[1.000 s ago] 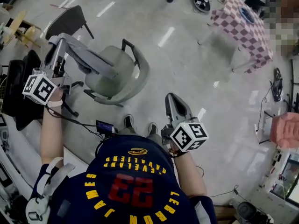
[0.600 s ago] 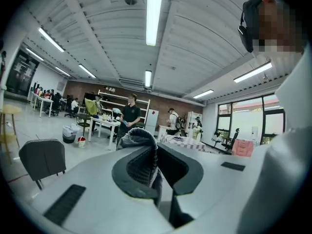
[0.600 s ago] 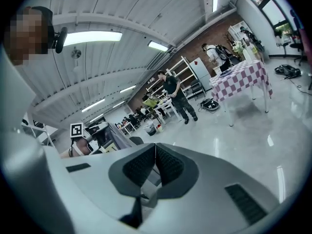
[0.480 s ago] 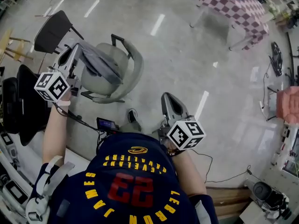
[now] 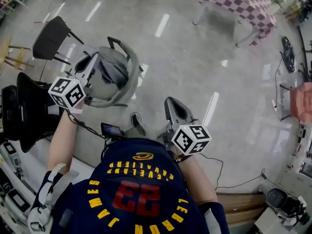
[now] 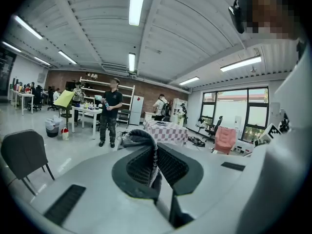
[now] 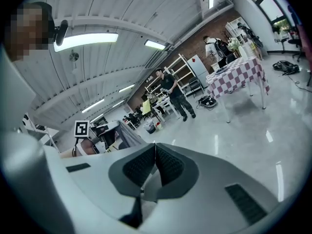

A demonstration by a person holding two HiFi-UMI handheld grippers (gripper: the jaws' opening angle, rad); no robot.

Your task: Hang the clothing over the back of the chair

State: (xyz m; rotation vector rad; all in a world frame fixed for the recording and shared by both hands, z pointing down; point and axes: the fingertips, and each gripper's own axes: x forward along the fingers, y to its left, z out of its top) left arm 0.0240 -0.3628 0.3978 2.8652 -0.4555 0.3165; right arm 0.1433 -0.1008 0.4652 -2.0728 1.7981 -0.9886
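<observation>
The clothing (image 5: 113, 71) is pinched at 1 edge by the left gripper (image 5: 92, 62), whose fingers (image 6: 171, 165) are shut on the fabric. It lies bunched over the chair (image 5: 133, 67) seat, just inside the curved back, probably so that it can be drawn over that rim. The right gripper (image 5: 172, 104) is shut, empty and well apart. Open floor (image 5: 195, 67) is seen beyond the back, while a black chair (image 5: 51, 33) stands near on the left.
</observation>
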